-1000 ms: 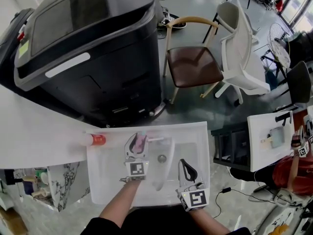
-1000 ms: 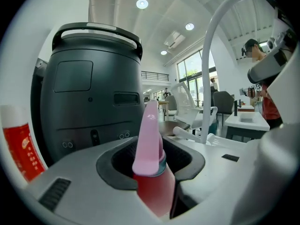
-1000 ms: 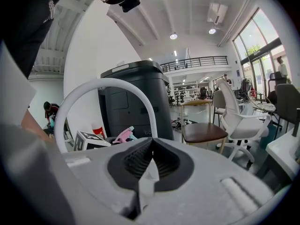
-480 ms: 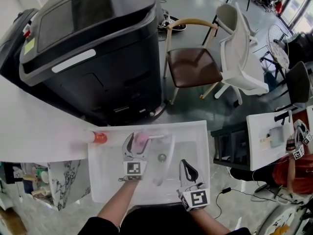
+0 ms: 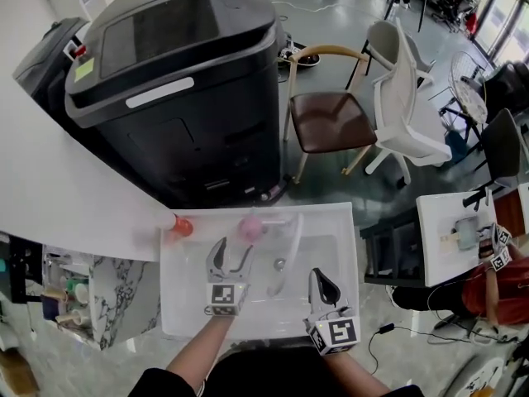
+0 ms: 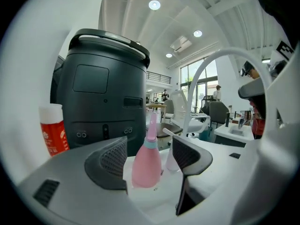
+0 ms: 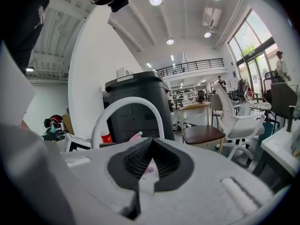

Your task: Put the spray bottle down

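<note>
The pink spray bottle (image 5: 250,227) stands upright on the back ledge of the white sink (image 5: 340,222), beside the faucet's base. My left gripper (image 5: 232,253) hovers over the basin just short of it, jaws wide open and nothing touching the pads. In the left gripper view the bottle (image 6: 146,165) shows ahead through the gap of the left gripper (image 6: 149,149). My right gripper (image 5: 322,284) is near the sink's front right, shut and empty. In the right gripper view, the right gripper (image 7: 151,161) has its pads together, and the bottle's nozzle (image 7: 136,136) pokes up beyond them.
A white arched faucet (image 5: 289,251) rises between the two grippers. A red and white bottle (image 5: 182,227) stands at the sink's back left corner. Behind the sink are a big black machine (image 5: 182,81), a brown chair (image 5: 331,118) and a white chair (image 5: 405,98).
The left gripper's jaws have opened off the pink bottle and drawn back toward me; the bottle stays standing on the ledge. The right gripper has also pulled back a little.
</note>
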Demonstrator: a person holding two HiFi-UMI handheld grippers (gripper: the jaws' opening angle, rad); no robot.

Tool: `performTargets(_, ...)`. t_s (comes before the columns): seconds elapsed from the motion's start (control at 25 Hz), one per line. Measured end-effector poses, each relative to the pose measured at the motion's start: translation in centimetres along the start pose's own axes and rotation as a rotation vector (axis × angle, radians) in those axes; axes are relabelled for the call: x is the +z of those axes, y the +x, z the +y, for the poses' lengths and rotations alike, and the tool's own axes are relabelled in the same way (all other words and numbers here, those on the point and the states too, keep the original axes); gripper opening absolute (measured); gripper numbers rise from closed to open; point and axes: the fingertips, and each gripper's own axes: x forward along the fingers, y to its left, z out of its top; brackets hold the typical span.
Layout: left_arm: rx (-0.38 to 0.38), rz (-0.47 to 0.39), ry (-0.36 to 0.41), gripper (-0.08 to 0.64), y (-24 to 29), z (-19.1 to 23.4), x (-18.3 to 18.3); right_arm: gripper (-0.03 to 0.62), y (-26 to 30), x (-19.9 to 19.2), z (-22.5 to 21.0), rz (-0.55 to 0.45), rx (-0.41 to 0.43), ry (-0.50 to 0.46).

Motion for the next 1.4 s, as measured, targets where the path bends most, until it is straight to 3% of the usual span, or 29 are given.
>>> performTargets(0.16,0.015,0.019,0.01,0.299,-4.0,-0.7,0.4,-0.002,-2.0,0.4,1.7,-0.026,0.004,-0.009)
performTargets(0.36,0.042,0.064,-0.045,0.299,-11.0,-2.0,0.8,-0.003,-5.4,0.2,4.7,-0.042,0.015,-0.007)
performTargets(0.56,-0.011,0.032,-0.129,0.29,-19.3,-4.0,3.0,-0.002,-9.2,0.1,9.2,-0.058,0.032,-0.007)
performTargets(0.76,-0.062,-0.052,-0.171,0.082,-27.3,-6.2,5.4,-0.002,-13.2,-0.3,13.6,-0.066,0.043,-0.026)
performTargets(0.88,-0.091,-0.067,-0.183,0.041,-30.8,-7.1,5.5,-0.003,-15.4,-1.0,16.1,-0.072,0.051,-0.038)
performTargets(1.0,-0.098,-0.092,-0.202,0.032,-33.6,-8.2,5.0,-0.003,-17.9,-2.1,17.9,-0.047,0.058,-0.052)
performTargets(1.16,-0.109,-0.065,-0.22,0.032,-35.9,-9.6,4.3,-0.003,-20.6,-2.6,19.3,-0.024,0.071,-0.076)
performTargets(1.4,-0.087,-0.062,-0.201,0.032,-36.9,-10.2,4.3,-0.003,-20.9,-2.9,19.6,-0.021,0.083,-0.085)
